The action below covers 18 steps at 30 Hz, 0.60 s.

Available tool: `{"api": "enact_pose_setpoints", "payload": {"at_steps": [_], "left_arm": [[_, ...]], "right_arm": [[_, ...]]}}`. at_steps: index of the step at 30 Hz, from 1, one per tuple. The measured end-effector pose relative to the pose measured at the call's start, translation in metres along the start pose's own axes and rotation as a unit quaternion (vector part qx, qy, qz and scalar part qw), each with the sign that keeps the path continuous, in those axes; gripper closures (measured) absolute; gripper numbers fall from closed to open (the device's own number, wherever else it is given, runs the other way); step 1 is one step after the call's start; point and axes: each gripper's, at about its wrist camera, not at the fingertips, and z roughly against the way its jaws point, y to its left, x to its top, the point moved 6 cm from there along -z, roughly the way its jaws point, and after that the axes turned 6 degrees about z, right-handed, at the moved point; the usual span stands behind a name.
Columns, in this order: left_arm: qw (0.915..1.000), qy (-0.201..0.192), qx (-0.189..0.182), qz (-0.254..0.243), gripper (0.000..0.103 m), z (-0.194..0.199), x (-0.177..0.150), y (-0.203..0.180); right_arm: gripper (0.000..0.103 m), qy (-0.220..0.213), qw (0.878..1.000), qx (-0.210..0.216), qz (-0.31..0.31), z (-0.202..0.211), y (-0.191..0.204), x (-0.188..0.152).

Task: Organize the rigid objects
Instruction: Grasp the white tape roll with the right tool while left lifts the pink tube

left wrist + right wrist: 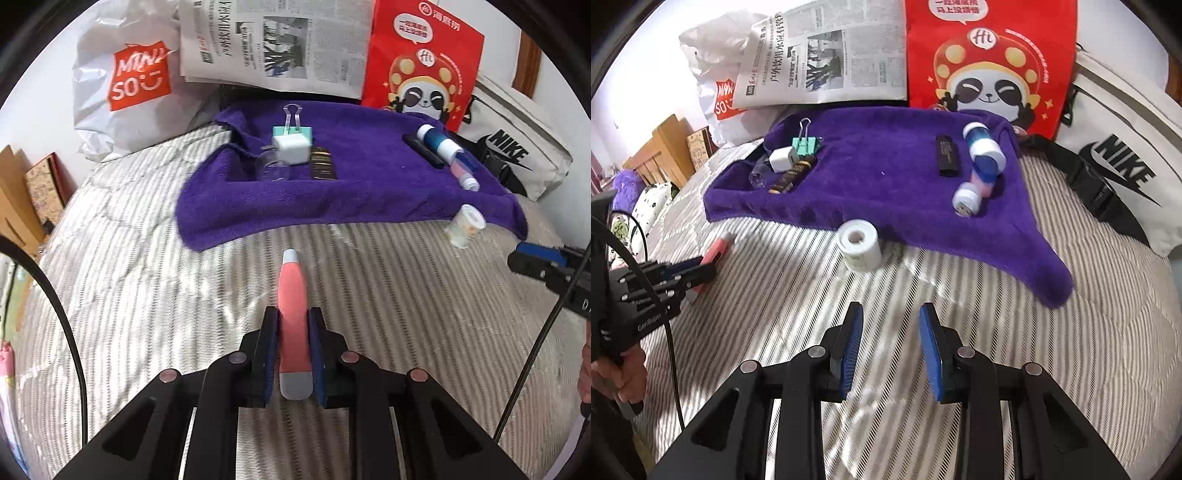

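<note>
My left gripper point(293, 312) is shut on a pink pen-shaped tool point(293, 295) with grey ends, held over the striped bedcover short of the purple towel point(369, 192). On the towel's left lie a mint binder clip point(293, 127), a white charger point(290, 147) and a dark bar point(324, 168). On its right lie a black stick point(947, 155) and a blue bottle point(982, 147). My right gripper point(891, 314) stands open and holds nothing. A white roll point(860, 247) lies on the bedcover ahead of it, at the edge of the towel point(879, 199).
Behind the towel lean a white Miniso bag point(129, 85), a newspaper point(273, 40) and a red panda bag point(421, 59). A white Nike bag point(1119, 166) with a black strap lies at the right. A wooden headboard point(661, 147) stands far left.
</note>
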Motion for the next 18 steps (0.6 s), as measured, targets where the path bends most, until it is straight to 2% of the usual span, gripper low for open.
{"api": "enact_pose_setpoints", "payload": {"at_steps": [4, 8, 18], "left_arm": [[0.9999, 0.000, -0.006, 0.014, 0.087, 0.001, 0.000, 0.011], [0.9990, 0.001, -0.018, 0.040, 0.087, 0.000, 0.000, 0.015], [0.9988, -0.005, -0.024, 0.041, 0.087, 0.002, -0.001, 0.016]], "right_arm": [[0.071, -0.006, 1.000, 0.011, 0.009, -0.012, 0.009, 0.011], [0.071, 0.010, 1.000, 0.009, 0.012, -0.034, 0.014, 0.017], [0.071, -0.003, 1.000, -0.004, -0.013, -0.054, 0.016, 0.035]]}}
